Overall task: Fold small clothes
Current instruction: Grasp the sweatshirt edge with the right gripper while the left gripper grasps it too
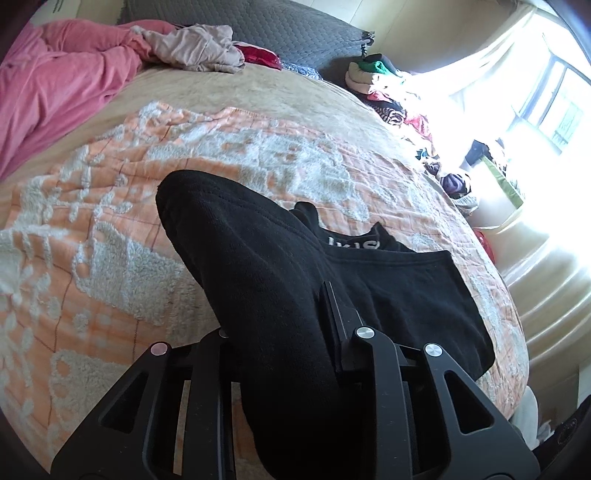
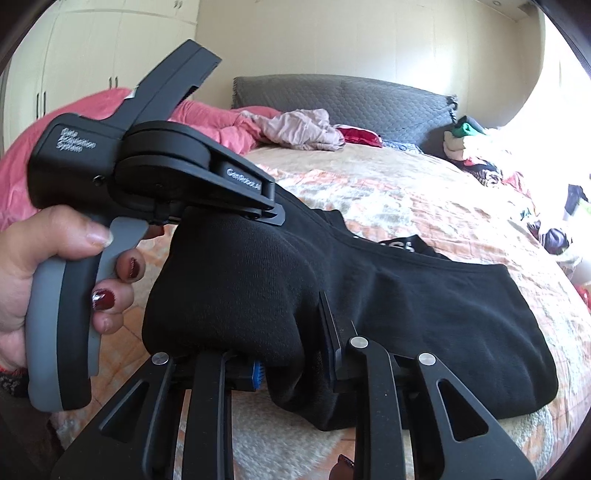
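Black garment (image 1: pixel 258 258) pinched by left tool (image 1: pixel 284 332) and right tool (image 2: pixel 291 350); hand (image 2: pixel 33 280) only in right view

Left gripper (image 1: pixel 284 325) fingers (image 1: pixel 338 314) pinch black garment (image 1: pixel 266 251), lifted over orange-white bedspread (image 1: pixel 110 229).

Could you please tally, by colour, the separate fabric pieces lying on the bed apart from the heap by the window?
Black garment, pinched by both the left gripper and the right gripper: 1
Pink blanket: 1
Beige crumpled cloth: 1
Red cloth: 1
Grey pillow: 1
Total: 5
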Demonstrator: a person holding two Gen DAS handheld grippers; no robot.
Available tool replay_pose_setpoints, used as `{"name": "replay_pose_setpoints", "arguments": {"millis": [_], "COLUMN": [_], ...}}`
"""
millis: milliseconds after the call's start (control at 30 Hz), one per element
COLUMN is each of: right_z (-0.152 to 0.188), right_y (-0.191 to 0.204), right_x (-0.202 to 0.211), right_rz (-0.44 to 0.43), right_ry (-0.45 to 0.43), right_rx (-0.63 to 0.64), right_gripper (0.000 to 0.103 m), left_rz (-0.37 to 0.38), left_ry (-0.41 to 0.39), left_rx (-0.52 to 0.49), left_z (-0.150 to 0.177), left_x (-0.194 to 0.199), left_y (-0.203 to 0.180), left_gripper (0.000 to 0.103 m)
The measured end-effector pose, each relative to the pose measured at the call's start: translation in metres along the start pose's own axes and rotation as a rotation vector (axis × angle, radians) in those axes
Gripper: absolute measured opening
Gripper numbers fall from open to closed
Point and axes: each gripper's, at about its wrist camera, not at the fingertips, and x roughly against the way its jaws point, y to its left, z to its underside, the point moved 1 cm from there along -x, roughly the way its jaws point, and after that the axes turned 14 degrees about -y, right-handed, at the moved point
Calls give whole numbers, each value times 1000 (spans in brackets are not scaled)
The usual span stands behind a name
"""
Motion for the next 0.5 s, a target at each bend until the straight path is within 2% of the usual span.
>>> {"name": "replay_pose_setpoints", "arguments": {"millis": [133, 500], "right_z": [-4, 2], "right_y": [-20, -77], "right_x": [16, 48], "right_rz": [15, 46], "right_ry": [-22, -46], "right_rx": [-46, -207], "right_gripper": [21, 20], "left_rz": [3, 6], "left_ry": [1, 39], "left_rx": [7, -95], "left_z": [-7, -10], "left_x": [3, -16], "left_y": [-24, -105], "left_gripper": [18, 18]}}
